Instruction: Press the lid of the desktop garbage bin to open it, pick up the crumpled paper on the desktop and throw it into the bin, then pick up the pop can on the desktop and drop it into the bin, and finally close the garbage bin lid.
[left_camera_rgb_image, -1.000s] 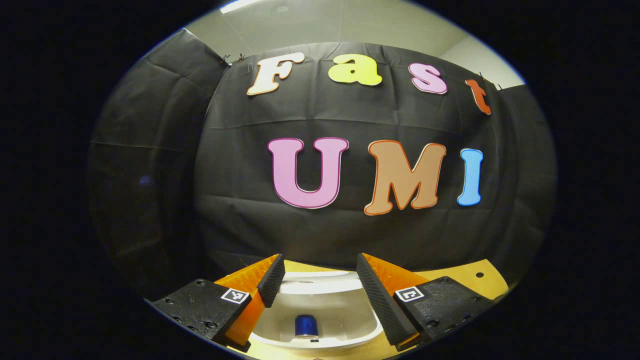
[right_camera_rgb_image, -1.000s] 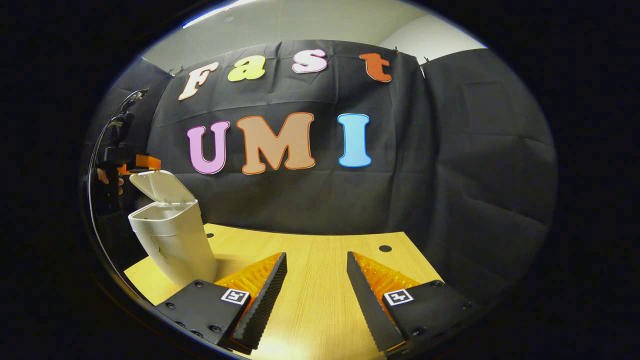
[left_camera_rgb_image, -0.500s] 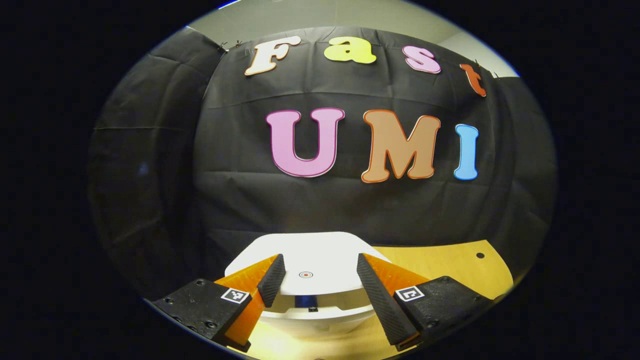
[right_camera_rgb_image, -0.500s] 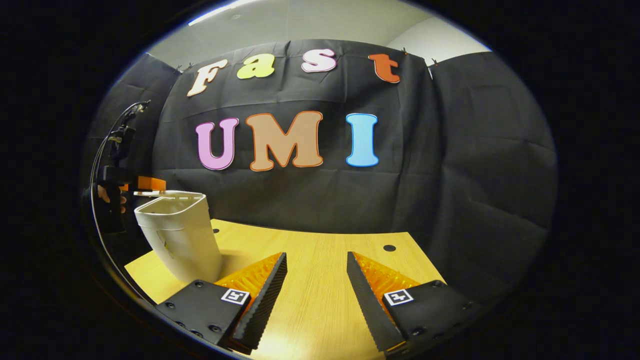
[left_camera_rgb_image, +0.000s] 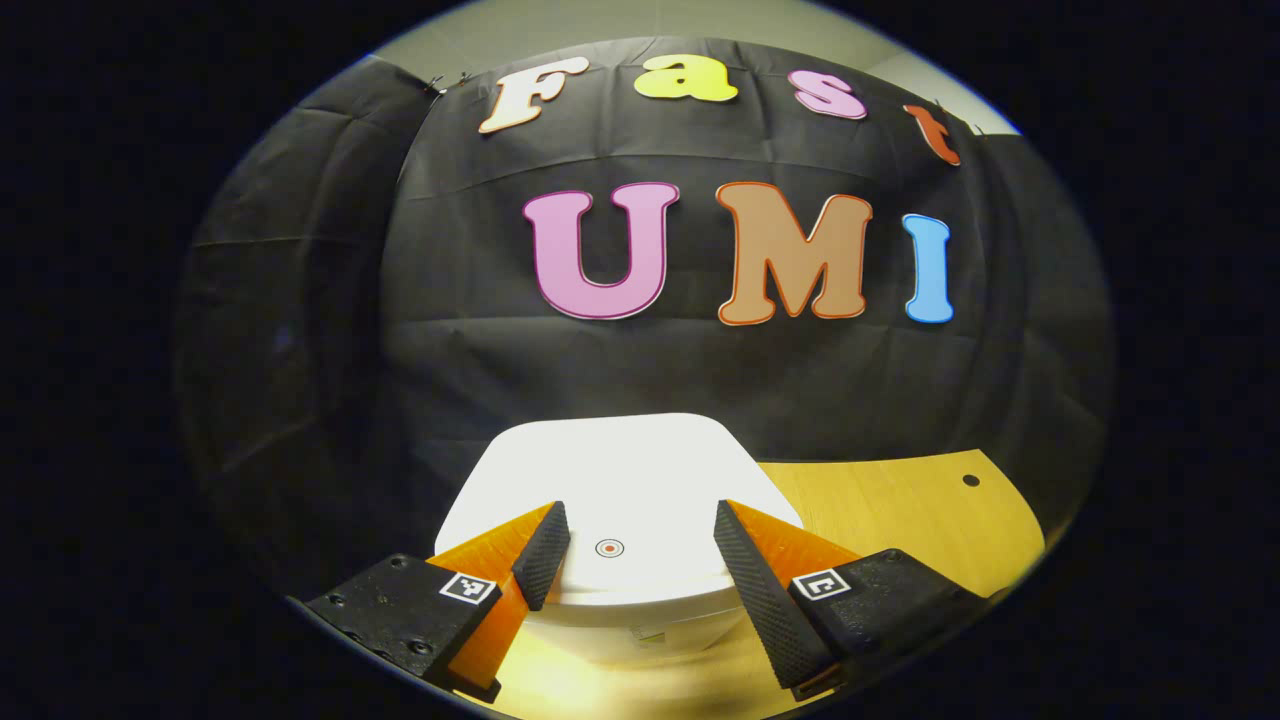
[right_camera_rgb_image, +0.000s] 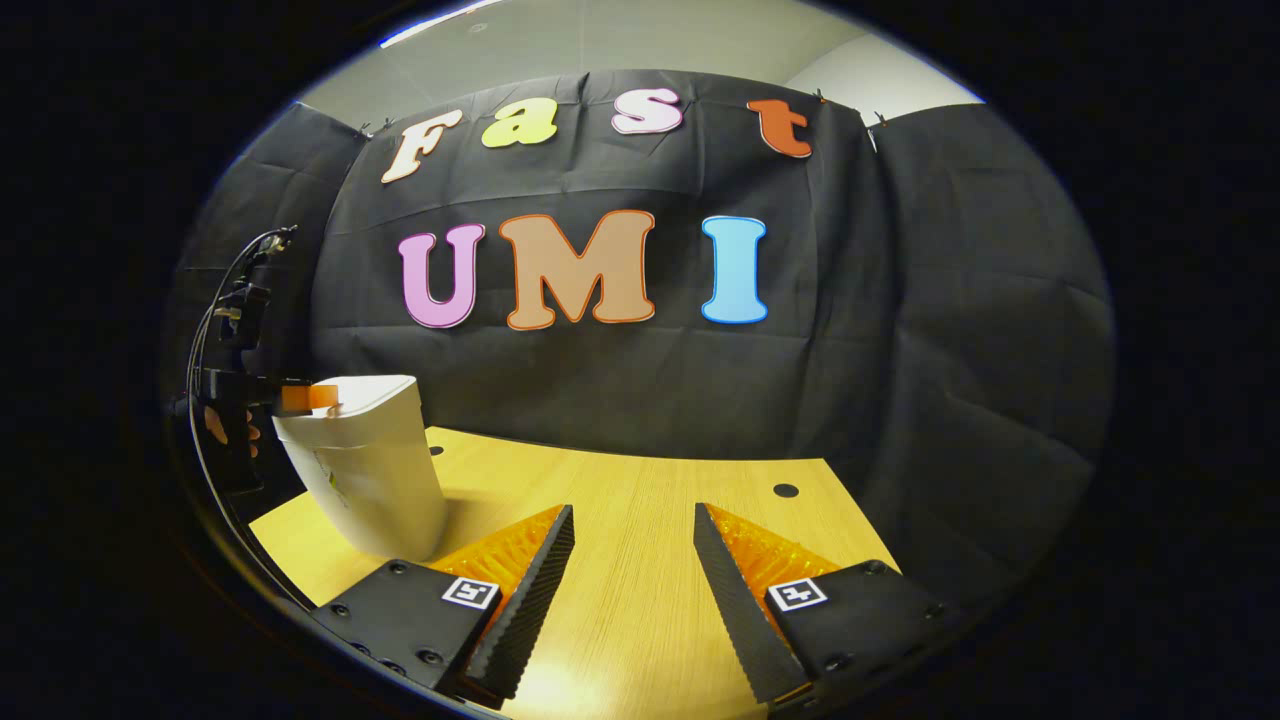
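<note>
The wooden table (right_camera_rgb_image: 640, 520) spans the booth floor in front of the black cloth wall, with a small dark hole (right_camera_rgb_image: 786, 491) near its far edge. On its left part, as the right gripper view has it, stands the white garbage bin (right_camera_rgb_image: 370, 470), its lid (left_camera_rgb_image: 620, 480) down flat on the body. In the left gripper view the lid lies right under the left gripper (left_camera_rgb_image: 632, 545), whose jaws are spread with a small red ring mark (left_camera_rgb_image: 609, 547) between them; whether they touch the lid I cannot tell. The right gripper (right_camera_rgb_image: 628, 560) hangs over bare table, jaws spread, gripping nothing. A hand (right_camera_rgb_image: 222, 428) holds the left gripper beside the bin.
</note>
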